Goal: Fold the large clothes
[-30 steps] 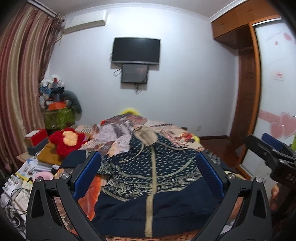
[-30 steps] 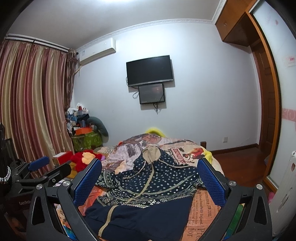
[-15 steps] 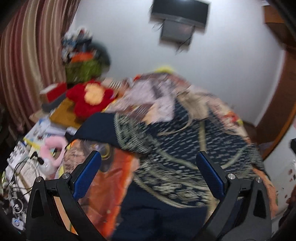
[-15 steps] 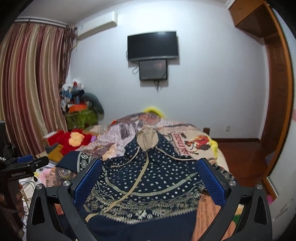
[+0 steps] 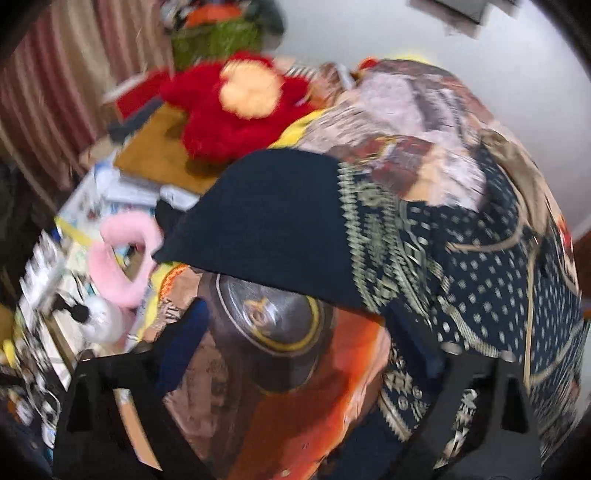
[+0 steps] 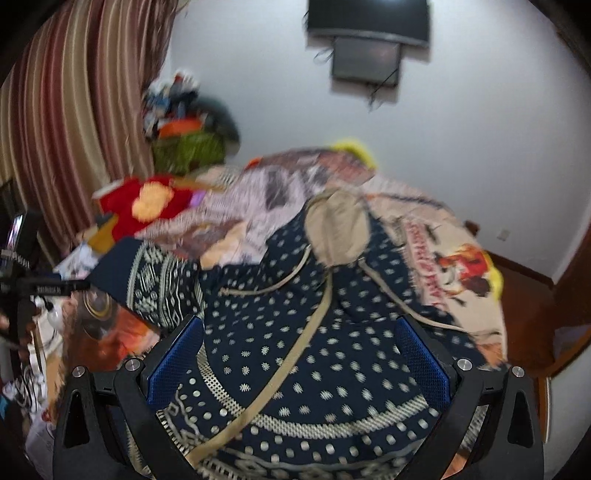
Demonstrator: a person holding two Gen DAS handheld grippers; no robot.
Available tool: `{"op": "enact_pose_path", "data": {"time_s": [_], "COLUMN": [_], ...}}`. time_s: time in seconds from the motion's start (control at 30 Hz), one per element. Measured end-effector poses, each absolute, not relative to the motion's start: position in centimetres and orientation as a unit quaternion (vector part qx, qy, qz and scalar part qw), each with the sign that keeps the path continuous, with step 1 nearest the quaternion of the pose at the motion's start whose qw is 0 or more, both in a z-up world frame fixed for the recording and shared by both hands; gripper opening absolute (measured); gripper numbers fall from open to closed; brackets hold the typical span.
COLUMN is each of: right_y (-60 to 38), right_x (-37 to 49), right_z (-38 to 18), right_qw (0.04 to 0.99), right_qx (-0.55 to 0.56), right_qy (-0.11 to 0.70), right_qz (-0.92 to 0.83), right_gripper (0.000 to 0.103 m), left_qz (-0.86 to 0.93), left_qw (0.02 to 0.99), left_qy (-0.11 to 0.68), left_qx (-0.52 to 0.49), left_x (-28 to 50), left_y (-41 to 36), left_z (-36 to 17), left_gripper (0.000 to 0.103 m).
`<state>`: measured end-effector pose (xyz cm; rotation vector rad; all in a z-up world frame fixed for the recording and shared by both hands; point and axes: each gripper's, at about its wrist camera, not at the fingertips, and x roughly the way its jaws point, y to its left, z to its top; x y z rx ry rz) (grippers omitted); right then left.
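The left wrist view is smeared with motion blur throughout. The left tongs (image 5: 295, 343) show only as dark shapes, their blue pads (image 5: 181, 347) without any sharp edge; the jaws are closing with only bedding behind them. The navy patterned hooded garment (image 5: 480, 266) runs out past the right and lower edges, so its hem is cut off, and its dark plain sleeve (image 5: 266, 225) hides part of the orange printed bed cover (image 5: 332, 387). The red plush toy (image 5: 236, 110) is a blur. In the right wrist view the wall-mounted black screen (image 6: 369, 14) is cropped by the top edge.
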<state>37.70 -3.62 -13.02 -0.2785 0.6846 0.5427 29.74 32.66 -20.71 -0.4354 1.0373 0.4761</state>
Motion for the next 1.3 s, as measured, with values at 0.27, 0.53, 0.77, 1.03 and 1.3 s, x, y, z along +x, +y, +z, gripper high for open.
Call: {"op": "enact_pose_path", "data": {"time_s": [0.27,0.53,0.77,1.03,1.3], "right_y": [1.3,3.1,3.0,0.9,-2.4], "right_x": [44.0,46.2,46.0,45.0,44.0], "right_z": [-18.9,-21.2,-21.8,-19.2,-15.9], "right_qw": [0.858,0.837,0.825,0.836,0.856], "right_qx": [-0.156,-0.154,-0.152,-0.131,-0.113], "right_qy": [0.403,0.428,0.442,0.427,0.403], "right_qz": [0.276,0.305,0.318,0.318,0.304], "right_gripper": [0.098,0.086,0.084,0.084,0.084], "left_qz": [0.224,0.257,0.292,0.257,0.149], "left_qw": [0.778,0.778,0.799,0.849,0.904], "left_qy": [0.489,0.470,0.464,0.426,0.384], "left_qx": [-0.325,-0.329,-0.248,-0.179,-0.111], "left_x": [31.3,32.6,33.3,34.7,38.2], "left_y": [36.9,38.4,37.5,33.0,23.1], "left_z": [-24.5,-24.8,-22.3,-16.0,-9.9], "left_gripper": [0.087,0.054,0.007,0.006,0.005]}}
